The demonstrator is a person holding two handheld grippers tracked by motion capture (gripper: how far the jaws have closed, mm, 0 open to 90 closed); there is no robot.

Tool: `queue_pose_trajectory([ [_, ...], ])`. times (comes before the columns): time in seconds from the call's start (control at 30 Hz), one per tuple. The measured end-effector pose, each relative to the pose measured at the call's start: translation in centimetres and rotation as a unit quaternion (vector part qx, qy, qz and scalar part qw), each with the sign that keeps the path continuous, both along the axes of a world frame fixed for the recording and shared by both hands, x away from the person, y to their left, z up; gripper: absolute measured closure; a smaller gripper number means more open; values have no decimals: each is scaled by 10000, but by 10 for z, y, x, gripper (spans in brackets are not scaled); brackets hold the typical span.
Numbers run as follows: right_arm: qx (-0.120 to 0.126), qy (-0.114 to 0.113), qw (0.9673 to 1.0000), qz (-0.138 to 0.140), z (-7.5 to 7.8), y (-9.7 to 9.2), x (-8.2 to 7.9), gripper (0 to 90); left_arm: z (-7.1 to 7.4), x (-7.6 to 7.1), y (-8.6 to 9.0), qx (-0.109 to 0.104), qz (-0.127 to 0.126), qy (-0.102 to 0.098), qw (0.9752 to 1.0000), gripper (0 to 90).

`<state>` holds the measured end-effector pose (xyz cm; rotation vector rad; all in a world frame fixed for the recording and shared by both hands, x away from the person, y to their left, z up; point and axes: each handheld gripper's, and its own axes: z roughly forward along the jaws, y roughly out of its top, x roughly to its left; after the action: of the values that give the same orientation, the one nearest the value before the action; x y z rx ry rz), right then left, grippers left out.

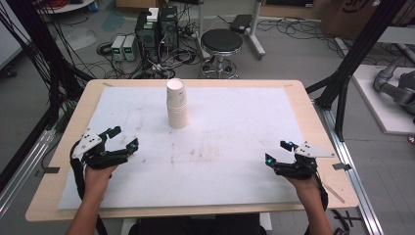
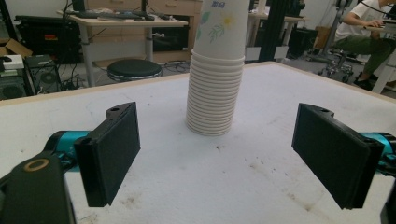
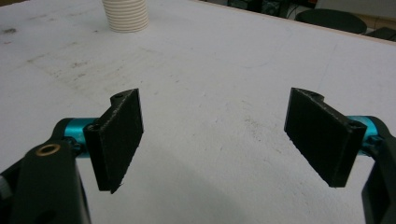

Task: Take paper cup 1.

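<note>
While both units rest low near the front edge of the wooden desk (image 1: 313,117) with its white mat (image 1: 235,127), the left gripper (image 1: 119,138) at the left side has its jaws released and holding nothing. A tall stack of white paper cups (image 1: 176,104) stands upright at centre rear, well ahead of those jaws and apart from them. At the right side, the right gripper (image 1: 279,152) likewise has its jaws released and unloaded, with the stack far off.
</note>
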<state>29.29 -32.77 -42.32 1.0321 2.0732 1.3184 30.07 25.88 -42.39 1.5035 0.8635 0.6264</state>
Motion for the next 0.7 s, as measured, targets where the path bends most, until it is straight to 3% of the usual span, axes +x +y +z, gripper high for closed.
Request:
queue_pose_trajectory([
  [0.5,-2,35,10000,49,-1,0,-8,201,-1,6,-4,-103,-13,9,9999,151],
  [0.7,11,42,10000,29,-1,0,-9,201,-1,7,-6,-31,-12,48,10000,150],
])
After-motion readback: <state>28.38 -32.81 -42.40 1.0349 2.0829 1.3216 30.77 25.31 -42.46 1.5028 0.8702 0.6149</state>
